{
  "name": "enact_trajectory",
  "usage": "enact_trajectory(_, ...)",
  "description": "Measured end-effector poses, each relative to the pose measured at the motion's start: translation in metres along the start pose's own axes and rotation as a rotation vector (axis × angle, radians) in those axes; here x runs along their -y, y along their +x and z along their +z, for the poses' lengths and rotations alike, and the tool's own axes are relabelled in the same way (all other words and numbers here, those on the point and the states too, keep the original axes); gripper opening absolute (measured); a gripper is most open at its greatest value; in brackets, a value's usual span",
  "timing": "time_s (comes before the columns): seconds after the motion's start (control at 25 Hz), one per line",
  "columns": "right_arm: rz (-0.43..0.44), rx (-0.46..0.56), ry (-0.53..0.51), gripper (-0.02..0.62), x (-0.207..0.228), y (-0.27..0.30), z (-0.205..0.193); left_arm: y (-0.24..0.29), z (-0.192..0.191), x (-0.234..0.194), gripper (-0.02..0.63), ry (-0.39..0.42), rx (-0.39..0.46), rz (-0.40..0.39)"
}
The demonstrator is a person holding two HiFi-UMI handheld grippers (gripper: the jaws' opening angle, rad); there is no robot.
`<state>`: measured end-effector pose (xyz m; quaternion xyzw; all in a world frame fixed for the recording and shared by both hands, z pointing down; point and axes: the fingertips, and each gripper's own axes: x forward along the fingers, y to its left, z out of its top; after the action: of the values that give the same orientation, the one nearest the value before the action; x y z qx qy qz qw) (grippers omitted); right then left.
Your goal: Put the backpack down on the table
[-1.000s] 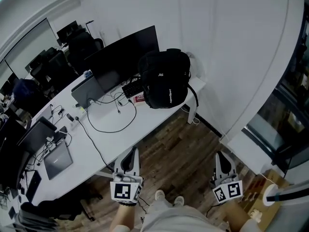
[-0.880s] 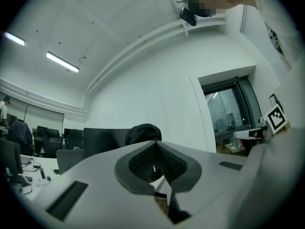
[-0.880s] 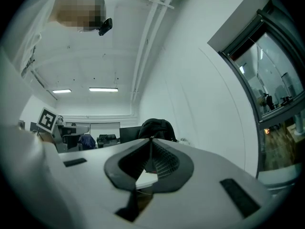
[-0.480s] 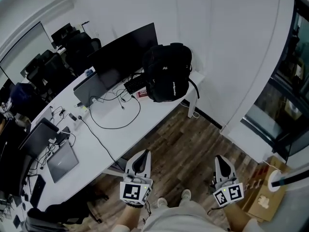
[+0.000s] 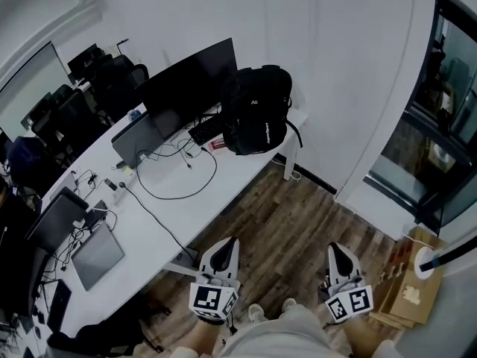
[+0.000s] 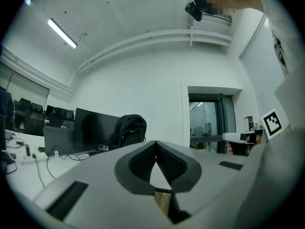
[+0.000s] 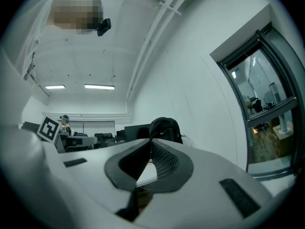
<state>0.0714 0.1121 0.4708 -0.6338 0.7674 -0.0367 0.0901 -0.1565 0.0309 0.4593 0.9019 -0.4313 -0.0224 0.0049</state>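
the black backpack (image 5: pixel 257 110) stands on the far end of the white table (image 5: pixel 171 207); the task looks done, and both the left gripper (image 5: pixel 221 256) and right gripper (image 5: pixel 337 259) are clenched, empty, well apart from it.

An open-plan office. A long white tabletop (image 5: pixel 179 177) carries a large dark monitor (image 5: pixel 190 77), a keyboard (image 5: pixel 205 130), laptops (image 5: pixel 93 256) and trailing cables (image 5: pixel 179 197). Black office chairs (image 5: pixel 112 73) stand behind it, strip lights (image 6: pixel 62 33) line the ceiling, and the floor (image 5: pixel 298 215) is wood plank.
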Motion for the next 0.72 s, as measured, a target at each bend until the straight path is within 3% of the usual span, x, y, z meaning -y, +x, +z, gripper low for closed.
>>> enact_trajectory(0.32,0.014,-0.002,0.012,0.014,0.003,0.001,0.012,-0.002,0.012,0.006,0.008,-0.013,0.023,0.022)
enact_trajectory(0.72,0.028,0.013,-0.007,0.014,0.013,-0.004,0.023,0.008,0.018,0.035,0.009,0.011,0.022,-0.007)
